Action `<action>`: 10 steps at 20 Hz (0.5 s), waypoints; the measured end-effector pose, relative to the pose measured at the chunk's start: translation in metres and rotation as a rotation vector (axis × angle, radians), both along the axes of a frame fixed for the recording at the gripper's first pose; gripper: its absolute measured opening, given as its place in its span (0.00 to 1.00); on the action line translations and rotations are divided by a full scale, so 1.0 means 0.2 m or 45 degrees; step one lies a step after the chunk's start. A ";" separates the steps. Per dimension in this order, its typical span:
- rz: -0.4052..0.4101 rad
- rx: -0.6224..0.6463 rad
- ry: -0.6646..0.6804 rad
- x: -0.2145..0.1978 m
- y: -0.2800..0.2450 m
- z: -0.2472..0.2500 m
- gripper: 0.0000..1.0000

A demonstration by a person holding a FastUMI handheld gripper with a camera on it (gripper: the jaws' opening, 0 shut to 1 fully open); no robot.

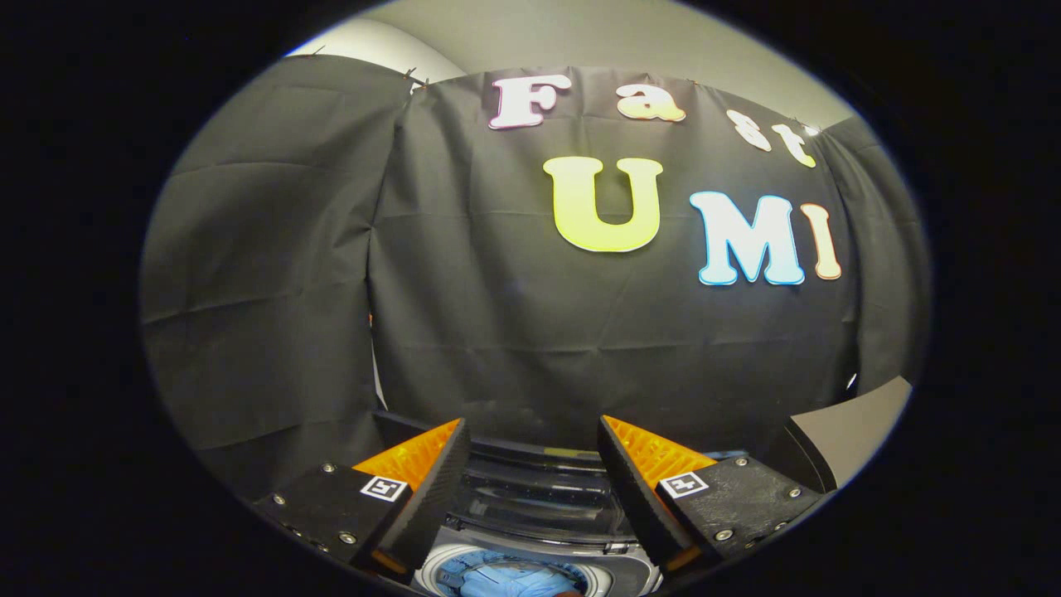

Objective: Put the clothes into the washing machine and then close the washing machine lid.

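Note:
My gripper (530,431) is open, its two fingers spread wide with nothing between them, held high over the washing machine (530,551). Below and between the fingers lies the machine's round drum opening (514,576), with light blue clothes (510,580) inside it. The dark glossy lid (539,497) stands raised just beyond the opening, between the fingers, leaning toward the booth's wall.
The black cloth wall (514,332) hangs close behind the machine and wraps round on the left. A grey panel (854,435) juts in beyond the right finger. A pale ceiling (597,33) shows above the cloth.

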State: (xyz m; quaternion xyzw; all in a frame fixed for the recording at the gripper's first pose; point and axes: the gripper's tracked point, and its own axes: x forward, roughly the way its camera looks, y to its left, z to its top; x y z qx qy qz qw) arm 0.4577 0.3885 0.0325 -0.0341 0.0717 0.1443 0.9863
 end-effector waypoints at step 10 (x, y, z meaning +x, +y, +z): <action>-0.115 -0.004 0.118 0.28 0.03 -0.10 0.95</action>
